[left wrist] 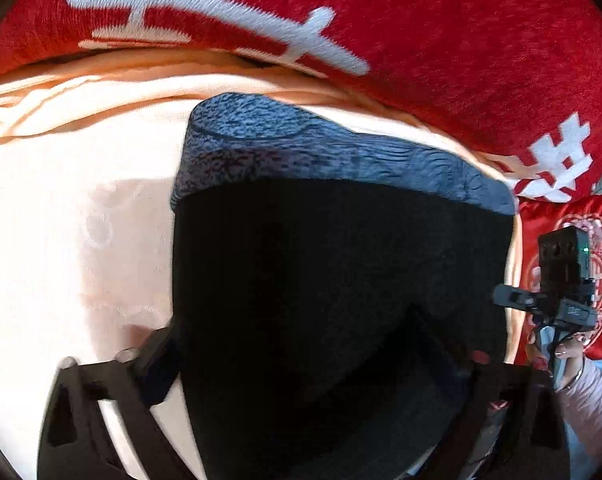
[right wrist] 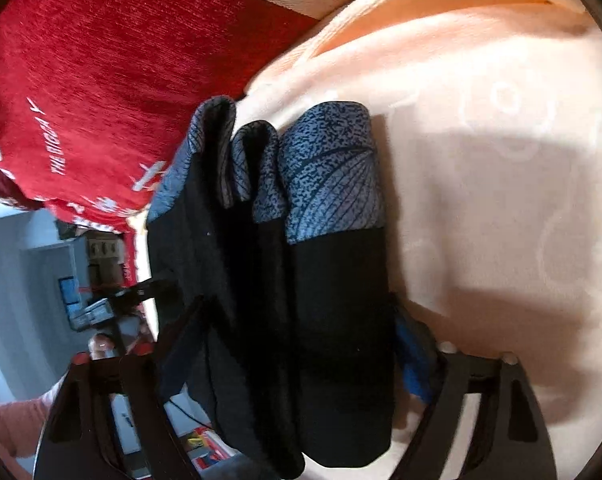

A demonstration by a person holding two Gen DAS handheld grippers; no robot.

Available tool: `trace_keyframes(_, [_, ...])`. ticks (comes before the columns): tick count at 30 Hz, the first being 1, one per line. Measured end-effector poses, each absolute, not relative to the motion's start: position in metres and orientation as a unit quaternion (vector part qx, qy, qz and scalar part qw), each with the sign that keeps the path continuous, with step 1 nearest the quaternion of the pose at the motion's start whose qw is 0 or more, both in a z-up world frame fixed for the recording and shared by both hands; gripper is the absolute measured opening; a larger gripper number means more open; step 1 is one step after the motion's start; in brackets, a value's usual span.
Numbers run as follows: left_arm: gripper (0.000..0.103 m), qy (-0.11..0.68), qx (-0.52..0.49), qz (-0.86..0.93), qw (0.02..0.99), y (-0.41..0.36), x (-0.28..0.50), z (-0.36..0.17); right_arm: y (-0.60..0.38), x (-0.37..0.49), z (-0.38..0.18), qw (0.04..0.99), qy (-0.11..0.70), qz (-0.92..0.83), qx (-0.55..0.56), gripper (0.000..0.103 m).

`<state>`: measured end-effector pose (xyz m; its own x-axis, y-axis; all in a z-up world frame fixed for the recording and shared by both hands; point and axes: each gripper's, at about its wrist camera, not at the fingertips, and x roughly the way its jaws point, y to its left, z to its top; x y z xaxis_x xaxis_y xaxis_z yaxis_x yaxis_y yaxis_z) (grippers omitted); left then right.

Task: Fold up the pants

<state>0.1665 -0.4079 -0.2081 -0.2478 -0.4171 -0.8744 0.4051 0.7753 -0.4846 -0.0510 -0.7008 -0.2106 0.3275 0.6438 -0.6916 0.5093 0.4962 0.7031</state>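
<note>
Black pants (left wrist: pixel 341 260) with a blue-grey patterned band (left wrist: pixel 321 148) lie folded on a peach blanket (left wrist: pixel 81 200). My left gripper (left wrist: pixel 317 352) stands wide over their near end, one finger by the left edge, the other over the dark cloth. From the side the pants (right wrist: pixel 333 280) show as several stacked layers. My right gripper (right wrist: pixel 301 320) straddles that stack, its blue-padded finger (right wrist: pixel 415 360) close to one side. I see no firm pinch by either. The right gripper (left wrist: pixel 557 296) also shows at the pants' right edge.
A red blanket (left wrist: pixel 421 20) with white characters borders the peach blanket (right wrist: pixel 501 200) at the back. A red embroidered cushion (left wrist: pixel 573 232) lies at the right. A hand (left wrist: pixel 569 352) with a bracelet holds the right gripper. Beyond the bed's edge, a room with shelves (right wrist: pixel 81 280) shows.
</note>
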Motion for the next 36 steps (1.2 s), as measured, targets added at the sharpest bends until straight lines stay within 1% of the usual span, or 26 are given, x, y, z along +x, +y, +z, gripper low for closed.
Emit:
trace_keyframes(2, [0.077, 0.702, 0.002, -0.338, 0.627, -0.408, 0.161, -0.196, -0.701, -0.051, -0.206, 0.642, 0.578, 0.055, 0.502, 0.059])
trace_keyframes(3, [0.075, 0.697, 0.003, -0.339, 0.632, -0.409, 0.158, -0.191, -0.703, -0.052, -0.205, 0.641, 0.574, 0.055, 0.506, 0.055])
trace_keyframes(5, [0.063, 0.691, 0.002, -0.34, 0.638, -0.41, 0.154, -0.179, -0.701, -0.053, -0.195, 0.645, 0.566, 0.054, 0.51, 0.045])
trace_keyframes(7, [0.062, 0.689, -0.002, -0.339, 0.641, -0.408, 0.151, -0.169, -0.7, -0.055, -0.186, 0.649, 0.559, 0.057, 0.513, 0.04])
trace_keyframes(15, [0.062, 0.675, 0.016, -0.344, 0.652, -0.393, 0.122, -0.123, -0.677, -0.065, -0.148, 0.649, 0.545, 0.084, 0.524, 0.039])
trace_keyframes(21, [0.062, 0.677, 0.023, -0.329, 0.658, -0.365, 0.09, -0.102, -0.652, -0.092, -0.125, 0.642, 0.542, 0.1, 0.534, 0.039])
trace_keyframes(27, [0.062, 0.693, 0.006, -0.314, 0.65, -0.326, 0.068, -0.114, -0.618, -0.131, -0.124, 0.632, 0.544, 0.093, 0.544, 0.039])
trace_keyframes(32, [0.062, 0.694, 0.026, -0.319, 0.645, -0.305, 0.061, -0.15, -0.591, -0.153, -0.144, 0.623, 0.548, 0.078, 0.553, 0.039])
trace_keyframes(33, [0.063, 0.696, 0.028, -0.318, 0.644, -0.304, 0.06, -0.159, -0.587, -0.155, -0.149, 0.622, 0.551, 0.071, 0.552, 0.039])
trace_keyframes(35, [0.08, 0.687, 0.022, -0.315, 0.654, -0.297, 0.061, -0.168, -0.579, -0.156, -0.162, 0.625, 0.57, 0.05, 0.532, 0.041])
trace_keyframes(36, [0.083, 0.683, 0.026, -0.313, 0.66, -0.297, 0.061, -0.169, -0.578, -0.156, -0.163, 0.632, 0.578, 0.042, 0.514, 0.043])
